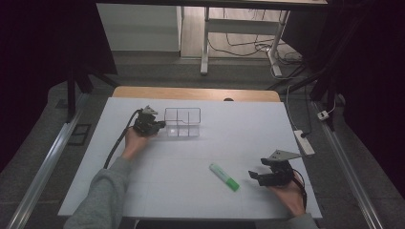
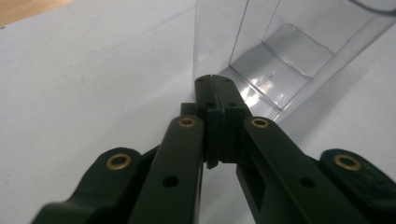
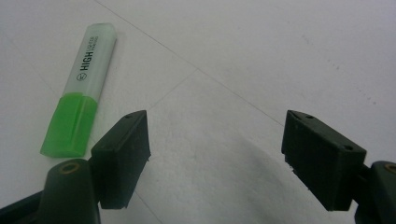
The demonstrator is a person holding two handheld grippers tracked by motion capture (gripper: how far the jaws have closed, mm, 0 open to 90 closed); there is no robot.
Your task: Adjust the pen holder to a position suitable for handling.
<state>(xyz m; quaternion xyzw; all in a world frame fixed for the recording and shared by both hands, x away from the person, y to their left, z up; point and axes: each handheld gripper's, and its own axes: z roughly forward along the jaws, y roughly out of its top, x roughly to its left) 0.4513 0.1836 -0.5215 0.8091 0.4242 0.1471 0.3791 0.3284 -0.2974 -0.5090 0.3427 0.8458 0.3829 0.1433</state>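
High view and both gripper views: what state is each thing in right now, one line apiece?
Left gripper: shut, nothing between its jaws, tips at the clear organiser's near corner.
Right gripper: open, nothing between its jaws, beside the highlighter.
Clear organiser: upright on the table, compartments empty.
Highlighter: lying flat, cap on, not gripped.
Table: white top, bearing the organiser and highlighter.

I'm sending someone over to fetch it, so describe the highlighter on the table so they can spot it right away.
On the white table, look toward the near right side, just left of the right gripper. The highlighter lies flat there, pale barrel with a bright green cap; it is the one coloured thing, unlike the clear organiser farther back.
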